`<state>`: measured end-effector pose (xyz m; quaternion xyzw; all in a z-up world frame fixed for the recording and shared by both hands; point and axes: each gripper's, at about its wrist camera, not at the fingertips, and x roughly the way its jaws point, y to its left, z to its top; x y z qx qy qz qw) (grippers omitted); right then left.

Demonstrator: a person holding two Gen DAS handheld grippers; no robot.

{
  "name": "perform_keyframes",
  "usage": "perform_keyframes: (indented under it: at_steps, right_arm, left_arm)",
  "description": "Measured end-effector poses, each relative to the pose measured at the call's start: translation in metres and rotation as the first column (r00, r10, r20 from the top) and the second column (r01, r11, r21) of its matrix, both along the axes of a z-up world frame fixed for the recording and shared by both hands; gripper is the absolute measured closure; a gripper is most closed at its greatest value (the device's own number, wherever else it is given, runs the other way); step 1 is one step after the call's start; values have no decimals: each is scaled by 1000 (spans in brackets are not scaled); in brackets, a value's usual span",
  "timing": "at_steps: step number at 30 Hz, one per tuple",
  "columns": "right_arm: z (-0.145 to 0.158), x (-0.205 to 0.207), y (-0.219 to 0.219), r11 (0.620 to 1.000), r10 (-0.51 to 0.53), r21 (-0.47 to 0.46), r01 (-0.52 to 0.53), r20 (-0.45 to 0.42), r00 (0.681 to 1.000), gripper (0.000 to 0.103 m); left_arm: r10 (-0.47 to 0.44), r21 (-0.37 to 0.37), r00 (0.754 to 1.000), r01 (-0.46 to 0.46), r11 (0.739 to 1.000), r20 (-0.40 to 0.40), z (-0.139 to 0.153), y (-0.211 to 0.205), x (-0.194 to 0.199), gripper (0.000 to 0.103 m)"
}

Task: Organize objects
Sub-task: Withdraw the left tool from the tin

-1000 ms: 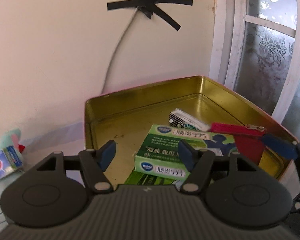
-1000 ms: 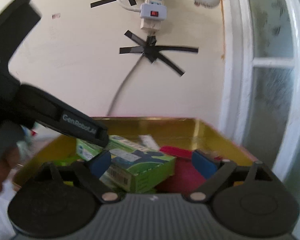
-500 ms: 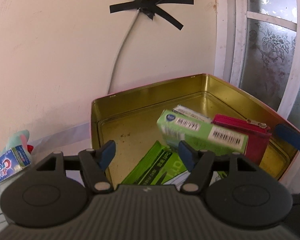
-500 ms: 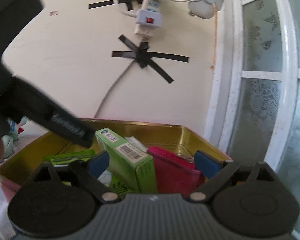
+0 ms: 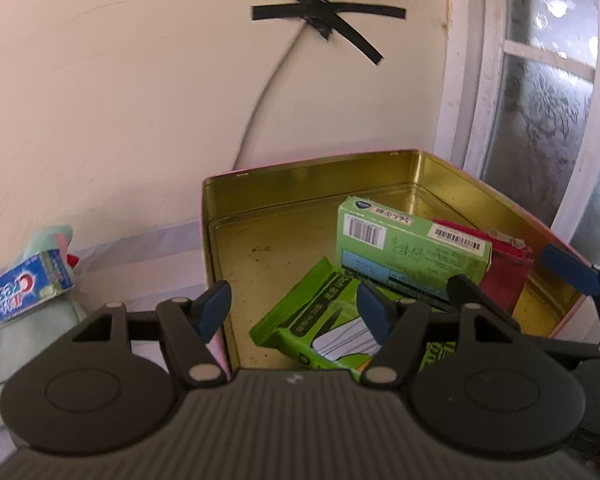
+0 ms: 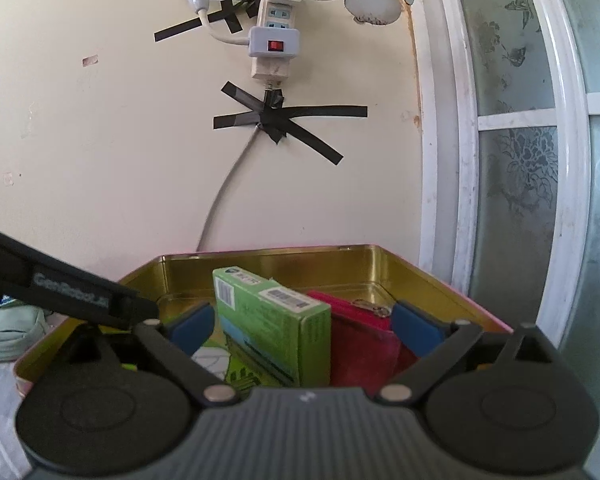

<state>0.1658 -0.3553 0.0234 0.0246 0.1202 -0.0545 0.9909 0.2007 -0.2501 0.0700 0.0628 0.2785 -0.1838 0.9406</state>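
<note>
Green box (image 5: 412, 248) on edge in tin (image 5: 300, 184)

Both views are evenly and brightly lit by daylight entering through the frosted window (image 6: 516, 184) at the right, which shows pale specular spots on its glass in the left wrist view, while the gold tin (image 5: 300, 184) returns a soft sheen off its inner walls and casts only faint shadows. Fisheye distortion bows the window frame and wall (image 6: 100, 140) toward the edges, with dark vignetted corners. The left wrist view is slightly soft with motion blur; small print on the green box (image 6: 268, 320) is unreadable.
</note>
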Motion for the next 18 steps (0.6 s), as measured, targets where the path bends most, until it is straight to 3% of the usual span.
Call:
perform_keyframes:
  at_steps: [8, 11, 14, 16, 18]
  right_arm:
    - [2, -7, -6, 999, 8, 45, -10, 44, 999, 1]
    - [6, -13, -10, 998, -3, 63, -3, 98, 995, 0]
    - [9, -27, -14, 995, -23, 100, 2, 207, 978, 0]
    - [0, -32, -23, 980, -40, 200, -13, 259, 965, 0]
    - [-8, -29, -39, 929, -70, 370, -21, 230, 971, 0]
  left_arm:
    - [72, -98, 996, -67, 993, 43, 13, 32, -15, 31]
    - [79, -108, 996, -74, 991, 45, 13, 43, -22, 27]
    - [86, -133, 995, -78, 988, 54, 11, 61, -36, 27]
    - [96, -143, 993, -86, 986, 65, 7, 79, -48, 27]
    - [110, -133, 991, -100, 986, 71, 1, 101, -60, 26]
